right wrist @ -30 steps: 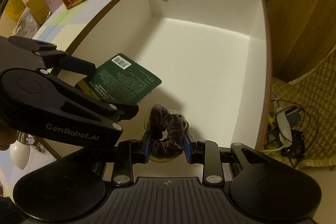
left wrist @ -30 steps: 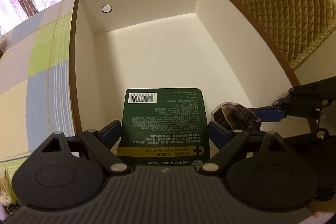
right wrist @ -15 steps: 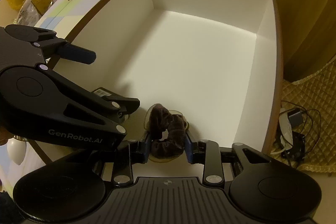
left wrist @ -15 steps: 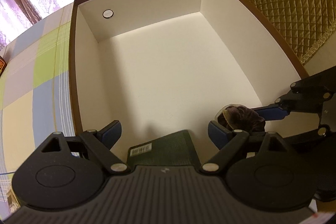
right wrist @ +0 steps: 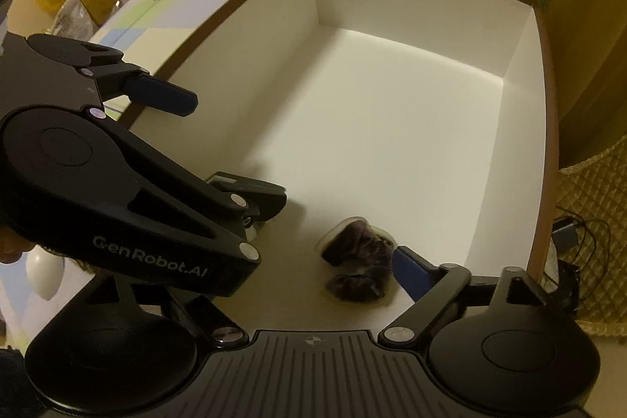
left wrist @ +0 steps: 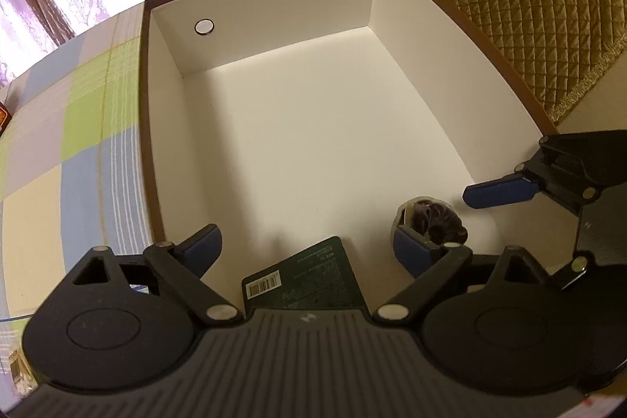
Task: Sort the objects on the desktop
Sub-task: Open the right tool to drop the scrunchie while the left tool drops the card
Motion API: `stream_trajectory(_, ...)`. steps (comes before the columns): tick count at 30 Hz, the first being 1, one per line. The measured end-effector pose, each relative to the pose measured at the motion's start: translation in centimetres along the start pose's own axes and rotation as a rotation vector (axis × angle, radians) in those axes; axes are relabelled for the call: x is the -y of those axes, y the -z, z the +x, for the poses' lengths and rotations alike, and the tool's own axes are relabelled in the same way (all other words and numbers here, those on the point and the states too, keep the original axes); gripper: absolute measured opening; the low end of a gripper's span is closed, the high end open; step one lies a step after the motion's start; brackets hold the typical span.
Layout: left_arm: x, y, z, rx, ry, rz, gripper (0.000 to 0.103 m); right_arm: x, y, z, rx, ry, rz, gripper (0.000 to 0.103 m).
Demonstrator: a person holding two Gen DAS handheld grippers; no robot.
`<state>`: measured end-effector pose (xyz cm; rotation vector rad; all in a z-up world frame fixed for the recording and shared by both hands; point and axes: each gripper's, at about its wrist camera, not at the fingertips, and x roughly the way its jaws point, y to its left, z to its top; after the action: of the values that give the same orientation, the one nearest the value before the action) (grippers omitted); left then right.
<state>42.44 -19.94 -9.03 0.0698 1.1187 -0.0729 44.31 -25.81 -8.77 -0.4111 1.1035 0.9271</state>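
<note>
Hovering over the white box [left wrist: 411, 38], both grippers are letting go: the left gripper [left wrist: 305, 245] is spreading its fingers above the green card [left wrist: 309, 277], the right gripper [right wrist: 305, 257] opening beside the brown scrunchie [right wrist: 358, 267]. 2 items are lying inside. The card's near edge is hidden, and whatever remains on the worktop [left wrist: 78, 128] is out of view.

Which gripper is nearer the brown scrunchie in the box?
Right. The right gripper, jaws opening, has the scrunchie lying between them, beside one finger. The left gripper hangs beside it, over the green card.
</note>
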Motion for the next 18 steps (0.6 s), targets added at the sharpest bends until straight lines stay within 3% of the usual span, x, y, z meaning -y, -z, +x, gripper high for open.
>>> stream_trajectory(4,-0.3,0.5,-1.1,0.02,0.021,-0.019,0.095,-0.8,0.6,-1.0,0.033,-0.002,0.004,0.094)
stream_trajectory(7,-0.7,0.9,-2.6,0.051,0.007,-0.037,0.096,-1.8,1.2,-2.0,0.071,0.043,-0.004,0.101)
stream_trajectory(11,-1.7,1.5,-5.0,0.096,0.025,-0.079,0.097,-2.3,1.9,-3.0,0.112,0.058,0.014,0.101)
stream_trajectory(18,-3.0,3.8,-9.1,0.168,-0.018,-0.122,0.098,-2.4,3.2,-5.2,0.182,0.083,0.072,0.101)
